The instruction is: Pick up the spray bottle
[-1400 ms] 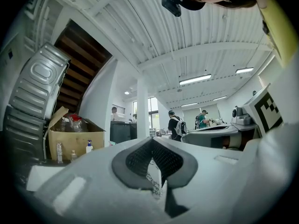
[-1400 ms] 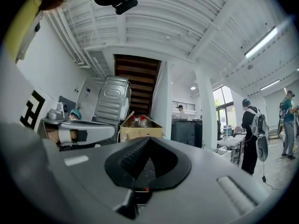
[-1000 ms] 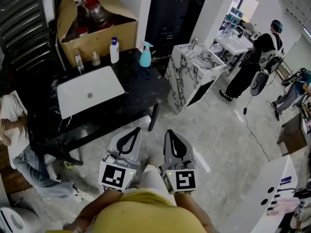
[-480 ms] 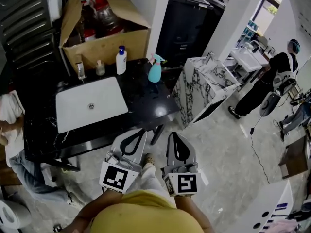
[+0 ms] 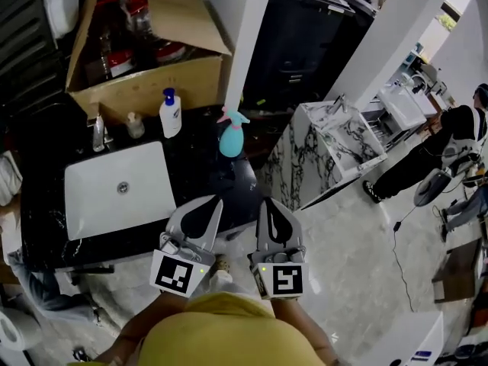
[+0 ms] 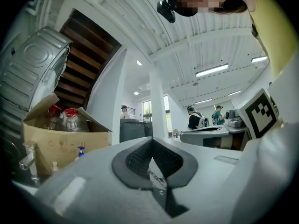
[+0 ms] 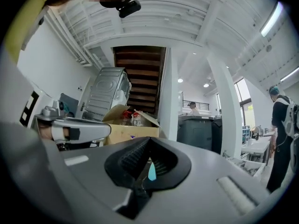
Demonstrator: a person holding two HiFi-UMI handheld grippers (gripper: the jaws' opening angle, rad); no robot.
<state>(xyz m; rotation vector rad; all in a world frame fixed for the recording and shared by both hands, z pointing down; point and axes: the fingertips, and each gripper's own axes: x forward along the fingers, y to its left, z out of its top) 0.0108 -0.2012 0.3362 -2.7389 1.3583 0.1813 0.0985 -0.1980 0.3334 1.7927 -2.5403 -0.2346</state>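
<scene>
The spray bottle [image 5: 231, 136], teal with a pink trigger, stands upright near the right end of the black counter [image 5: 200, 175]. Both grippers are held side by side at the counter's near edge, short of the bottle. My left gripper [image 5: 218, 200] is shut with nothing in it, and my right gripper [image 5: 263, 202] is shut and empty too. In the right gripper view a sliver of the teal bottle [image 7: 152, 171] shows through the gap behind the closed tips of the right gripper [image 7: 149, 140]. The left gripper view shows the left gripper [image 6: 151, 141] with its jaws meeting.
A white sink [image 5: 118, 189] is set in the counter, with a tap [image 5: 98, 132] and a white pump bottle [image 5: 169, 114] behind it. An open cardboard box [image 5: 145, 67] of jars sits at the back. A marble-patterned cabinet [image 5: 332, 147] stands to the right; people stand farther off.
Both grippers have moved forward together to the counter's edge. The counter, sink and spray bottle now lie closer and lower in the head view.
</scene>
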